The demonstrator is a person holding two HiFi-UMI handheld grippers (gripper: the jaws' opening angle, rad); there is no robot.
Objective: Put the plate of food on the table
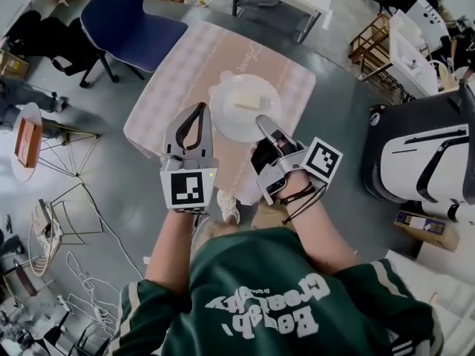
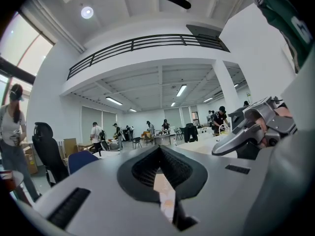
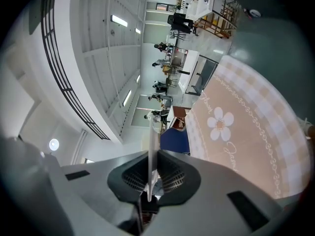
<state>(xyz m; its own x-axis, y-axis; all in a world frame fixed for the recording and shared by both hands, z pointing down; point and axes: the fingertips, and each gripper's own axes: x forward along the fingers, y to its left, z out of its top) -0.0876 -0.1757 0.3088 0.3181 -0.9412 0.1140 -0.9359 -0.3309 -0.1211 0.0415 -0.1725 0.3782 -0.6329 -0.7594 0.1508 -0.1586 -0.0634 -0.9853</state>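
Right gripper (image 1: 260, 119) fingers pinching plate (image 1: 223, 121) (food (image 1: 241, 99) aboard), left gripper (image 1: 199, 110) fingers closed empty, pink tablecloth (image 1: 185, 58), grey floor (image 1: 341, 110)

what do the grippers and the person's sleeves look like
The left gripper and right gripper are grey, with curved jaws lined in black ribbed pads. Each carries a white cube with black square markers. The person wears a dark green top with pale lettering and white-striped sleeves; a black cord loops the right wrist.
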